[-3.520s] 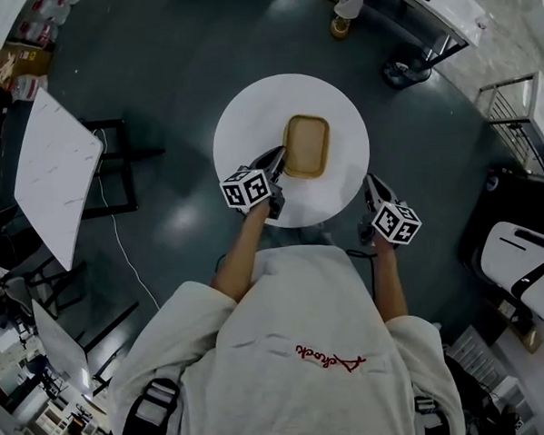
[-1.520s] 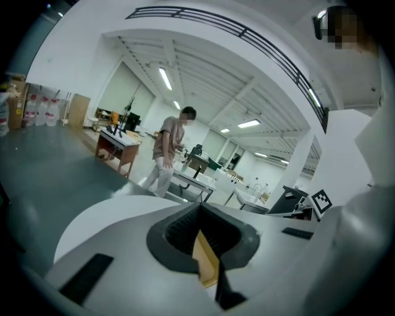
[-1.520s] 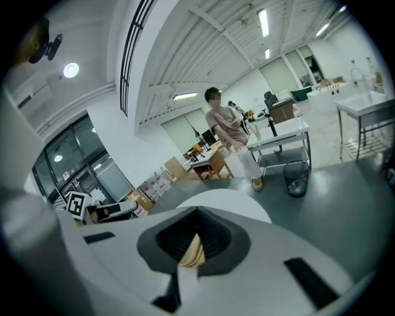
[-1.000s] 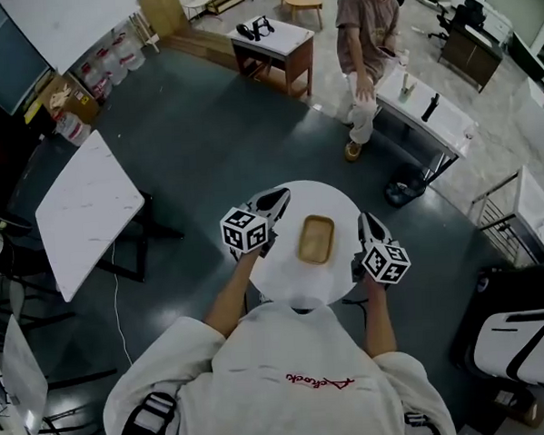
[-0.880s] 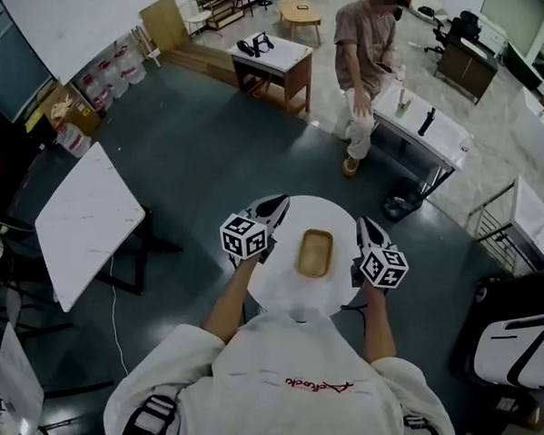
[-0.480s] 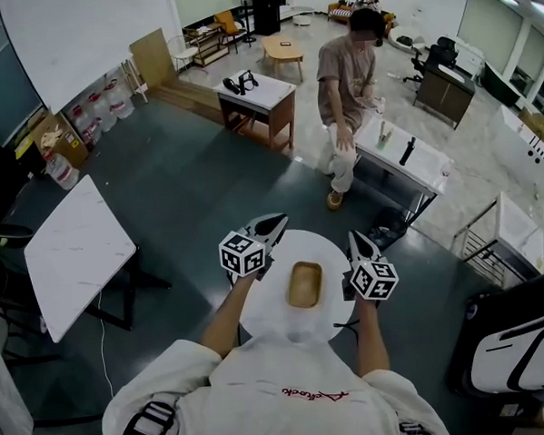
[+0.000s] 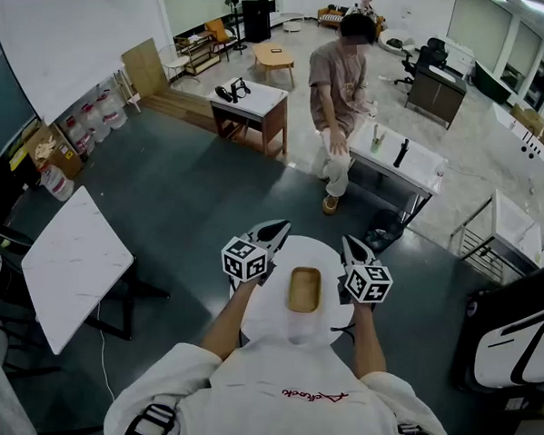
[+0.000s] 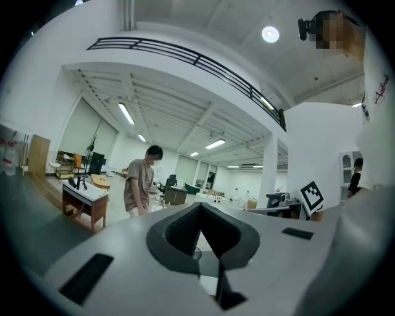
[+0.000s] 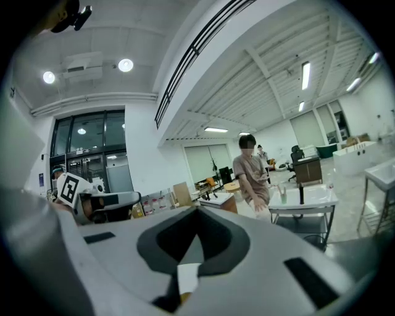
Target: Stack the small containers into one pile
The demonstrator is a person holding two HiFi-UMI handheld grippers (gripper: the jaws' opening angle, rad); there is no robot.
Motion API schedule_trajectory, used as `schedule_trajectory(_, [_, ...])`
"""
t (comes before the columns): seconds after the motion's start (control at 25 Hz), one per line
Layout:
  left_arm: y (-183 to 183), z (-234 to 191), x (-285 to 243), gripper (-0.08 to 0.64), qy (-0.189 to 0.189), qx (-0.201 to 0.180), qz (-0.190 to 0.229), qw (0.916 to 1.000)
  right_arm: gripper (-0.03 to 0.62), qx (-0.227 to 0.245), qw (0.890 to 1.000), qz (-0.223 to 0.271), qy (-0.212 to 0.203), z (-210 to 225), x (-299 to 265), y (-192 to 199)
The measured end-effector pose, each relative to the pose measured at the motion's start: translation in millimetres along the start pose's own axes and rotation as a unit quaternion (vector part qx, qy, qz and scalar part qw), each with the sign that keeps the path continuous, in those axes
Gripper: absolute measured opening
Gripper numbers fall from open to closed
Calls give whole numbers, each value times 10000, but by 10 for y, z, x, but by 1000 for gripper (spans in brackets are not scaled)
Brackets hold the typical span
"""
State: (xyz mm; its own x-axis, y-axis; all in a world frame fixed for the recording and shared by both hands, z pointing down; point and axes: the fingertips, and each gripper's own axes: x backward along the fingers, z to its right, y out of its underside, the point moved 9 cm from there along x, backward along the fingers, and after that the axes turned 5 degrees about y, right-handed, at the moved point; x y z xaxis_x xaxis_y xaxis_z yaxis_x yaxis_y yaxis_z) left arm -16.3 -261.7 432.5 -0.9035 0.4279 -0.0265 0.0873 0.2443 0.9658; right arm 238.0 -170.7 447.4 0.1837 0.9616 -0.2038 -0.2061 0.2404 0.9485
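Observation:
A tan stack of small containers (image 7: 304, 289) sits in the middle of the round white table (image 7: 317, 251). In the head view my left gripper (image 7: 274, 228) hangs over the table's left rim, shut and holding nothing. My right gripper (image 7: 349, 244) hovers over the right rim, also shut and holding nothing. Both are apart from the stack. In the left gripper view the left gripper (image 8: 200, 207) points level into the room, jaws meeting at the tip. The right gripper view shows the right gripper (image 9: 197, 210) the same way. The stack appears in neither gripper view.
A person (image 7: 338, 81) stands beyond the table beside a steel bench (image 7: 398, 164). A white slab table (image 7: 70, 263) is at the left and a small wooden table (image 7: 248, 100) further back. A white and black case (image 7: 524, 335) lies at the right.
Both grippers rose away from the table; the left one had been at the stack's edge. The head view tilted up, showing more of the room. The stack stayed put.

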Motion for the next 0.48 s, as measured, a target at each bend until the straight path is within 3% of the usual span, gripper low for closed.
schedule_trajectory(0.48, [16,7,-50,11,66,-22,-24,10000,20,54,10000,-22,-18,-7,-43,16])
